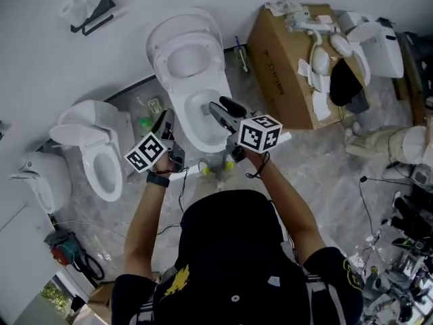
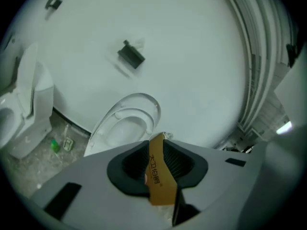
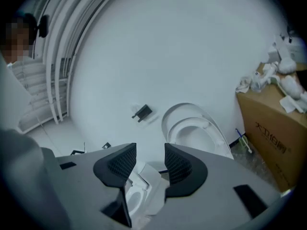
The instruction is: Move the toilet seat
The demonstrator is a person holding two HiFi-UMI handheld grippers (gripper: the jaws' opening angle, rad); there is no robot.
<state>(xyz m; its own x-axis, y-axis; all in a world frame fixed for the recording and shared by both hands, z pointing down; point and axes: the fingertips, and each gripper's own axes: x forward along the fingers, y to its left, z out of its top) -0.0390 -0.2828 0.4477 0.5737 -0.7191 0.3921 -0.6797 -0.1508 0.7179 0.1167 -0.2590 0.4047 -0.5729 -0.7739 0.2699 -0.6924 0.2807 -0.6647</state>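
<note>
Left gripper (image 2: 156, 145): the jaws are drawn close, with only a narrow slit between the pads. They grasp nothing. The tan strip showing in the slit looks to me like the cardboard box (image 1: 284, 73) far beyond the tips, not something I hold.
Right gripper (image 3: 150, 150): released, with the jaws well apart and nothing between them.
Toilet seat (image 1: 166, 65): ahead of both my grippers and past their tips, touching neither. It stands raised, flat against the lid (image 1: 184, 19), which leans back on the wall.
Bowl (image 1: 174, 114): open and uncovered, just below and ahead of my right gripper.
Weight, as I judge it: a hollow ring of hard white plastic, light enough for one gripper.
Stiffness, as I judge it: rigid, so it should neither bend nor sag in the jaws.
Finish: smooth and glossy, so I expect my pads to slide unless they close squarely across the rim.
Movement, as I judge it: it is hinged at the end nearest the bowl, so it can only swing in an arc towards me. It cannot be lifted away.
Where I would take hold: the free edge, now the highest part and the part farthest from my grippers, with one pad on each face of the ring.
Risk: if let go partway it may fall and slam onto the bowl, which could crack the plastic or strain the hinge.
</note>
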